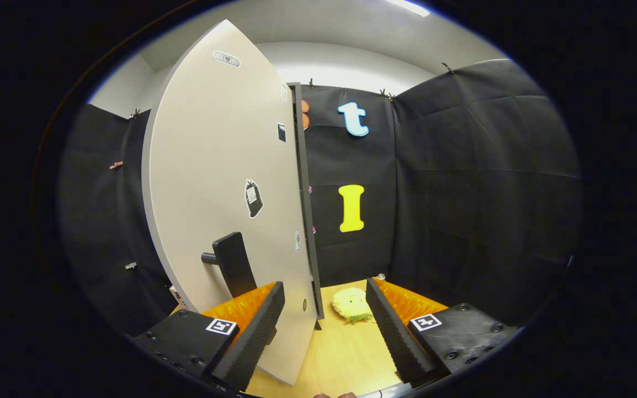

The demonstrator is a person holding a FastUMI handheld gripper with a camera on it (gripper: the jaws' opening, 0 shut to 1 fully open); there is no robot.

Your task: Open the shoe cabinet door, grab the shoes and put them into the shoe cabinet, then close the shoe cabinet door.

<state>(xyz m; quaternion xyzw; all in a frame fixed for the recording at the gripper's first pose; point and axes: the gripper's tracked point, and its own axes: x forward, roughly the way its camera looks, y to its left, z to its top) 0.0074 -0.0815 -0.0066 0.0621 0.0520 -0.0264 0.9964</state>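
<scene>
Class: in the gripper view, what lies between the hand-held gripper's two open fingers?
The edge of the tall pale grey cabinet door, bare light wooden floor, and just ahead a small yellow slipper-like shoe.

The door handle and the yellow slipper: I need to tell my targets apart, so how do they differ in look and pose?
The door handle is dark, flat and upright, standing off the pale cabinet door on a short stem; the yellow slipper is pale, rounded and lies on the wooden floor. The handle sits just ahead of the left finger; the slipper lies beyond the open gripper, between its fingers. Neither is touched by a finger.
</scene>
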